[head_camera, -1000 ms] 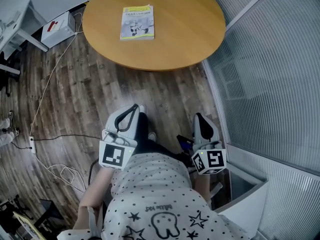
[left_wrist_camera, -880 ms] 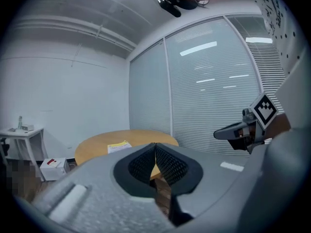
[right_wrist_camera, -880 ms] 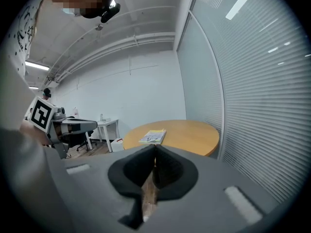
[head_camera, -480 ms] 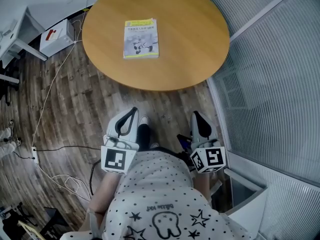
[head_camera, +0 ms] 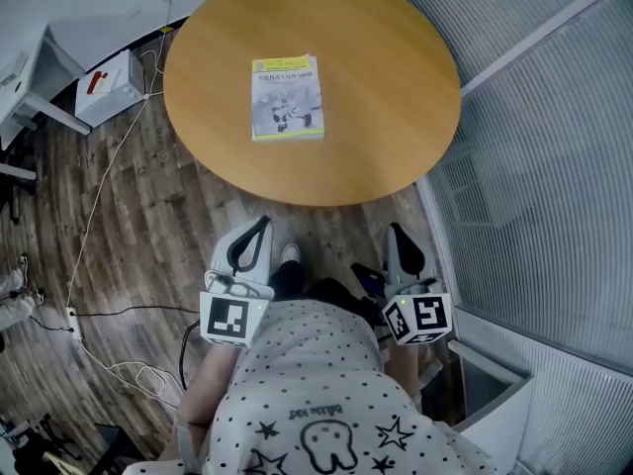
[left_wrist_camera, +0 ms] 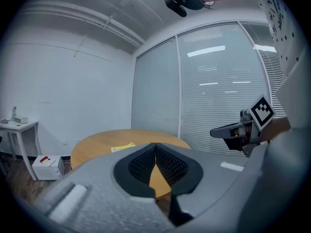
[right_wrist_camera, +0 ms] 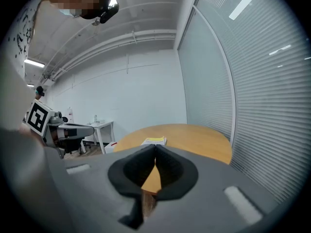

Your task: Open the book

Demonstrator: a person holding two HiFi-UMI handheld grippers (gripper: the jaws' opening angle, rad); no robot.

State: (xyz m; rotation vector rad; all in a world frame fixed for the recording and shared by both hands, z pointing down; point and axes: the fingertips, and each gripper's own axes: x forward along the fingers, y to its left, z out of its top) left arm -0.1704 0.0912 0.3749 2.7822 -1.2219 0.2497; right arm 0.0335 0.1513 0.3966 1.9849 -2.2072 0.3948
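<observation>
The book (head_camera: 287, 98) lies closed and flat on the round wooden worktop (head_camera: 386, 77), left of centre and well inside the rim, with bare surface on all sides. The left tool (head_camera: 259, 228) and right tool (head_camera: 396, 234) hang over the wood floor (head_camera: 148, 216), short of the near edge. Both have their jaws closed together and hold nothing. A blind-covered glass wall (head_camera: 554, 146) bounds the right side.

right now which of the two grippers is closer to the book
The left gripper: it points almost straight at the book, while the right gripper sits farther off to the side, by the glass wall.
</observation>
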